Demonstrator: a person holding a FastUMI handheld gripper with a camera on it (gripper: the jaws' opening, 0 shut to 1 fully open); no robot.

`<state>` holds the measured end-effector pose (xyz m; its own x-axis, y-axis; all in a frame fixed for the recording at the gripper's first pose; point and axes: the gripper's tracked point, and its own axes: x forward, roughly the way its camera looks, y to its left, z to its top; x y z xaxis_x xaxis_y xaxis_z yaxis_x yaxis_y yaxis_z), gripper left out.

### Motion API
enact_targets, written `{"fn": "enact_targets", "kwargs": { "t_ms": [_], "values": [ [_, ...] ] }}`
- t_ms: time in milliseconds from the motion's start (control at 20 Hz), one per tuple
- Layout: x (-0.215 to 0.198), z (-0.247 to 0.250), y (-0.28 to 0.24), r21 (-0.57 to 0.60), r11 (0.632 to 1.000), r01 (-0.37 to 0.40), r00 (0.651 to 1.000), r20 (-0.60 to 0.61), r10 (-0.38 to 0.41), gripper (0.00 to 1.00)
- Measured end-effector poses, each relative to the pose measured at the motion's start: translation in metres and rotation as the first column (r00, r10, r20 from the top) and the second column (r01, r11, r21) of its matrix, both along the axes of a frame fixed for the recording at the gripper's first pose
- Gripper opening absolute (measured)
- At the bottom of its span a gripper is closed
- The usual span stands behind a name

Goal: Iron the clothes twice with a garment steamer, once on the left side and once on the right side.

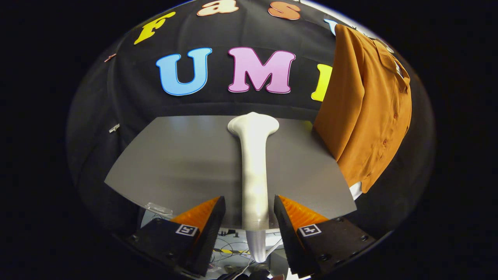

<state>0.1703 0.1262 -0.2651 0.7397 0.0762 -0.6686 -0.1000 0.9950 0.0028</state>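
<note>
The gripper (249, 217) stands open, its fingers either side of the white garment steamer's (254, 171) handle with gaps showing, gripping nothing; the steamer lies on a grey table (179, 163), head pointing away; beyond, right, an orange shirt (365, 112) hangs against the booth wall.

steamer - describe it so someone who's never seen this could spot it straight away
Start at the grey table. The steamer lies along its middle, handle between the open gripper fingers. It is the one pale, T-headed wand, unlike the orange shirt hanging beside the table.
</note>
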Motion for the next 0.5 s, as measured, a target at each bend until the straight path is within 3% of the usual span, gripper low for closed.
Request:
{"fn": "enact_targets", "kwargs": {
  "t_ms": [200, 250, 350, 500],
  "values": [
    [0.010, 0.004, -0.008, 0.000, 1.000, 0.022, 0.998, 0.054, -0.022, 0.38],
    [0.009, 0.003, -0.008, 0.006, 1.000, 0.019, 0.998, 0.067, -0.020, 0.32],
    [0.006, 0.008, -0.007, 0.045, 0.999, 0.011, 0.996, 0.092, -0.015, 0.23],
    [-0.003, 0.027, -0.009, 0.085, 0.996, -0.005, 0.984, 0.179, -0.010, 0.23]
  ]
}}
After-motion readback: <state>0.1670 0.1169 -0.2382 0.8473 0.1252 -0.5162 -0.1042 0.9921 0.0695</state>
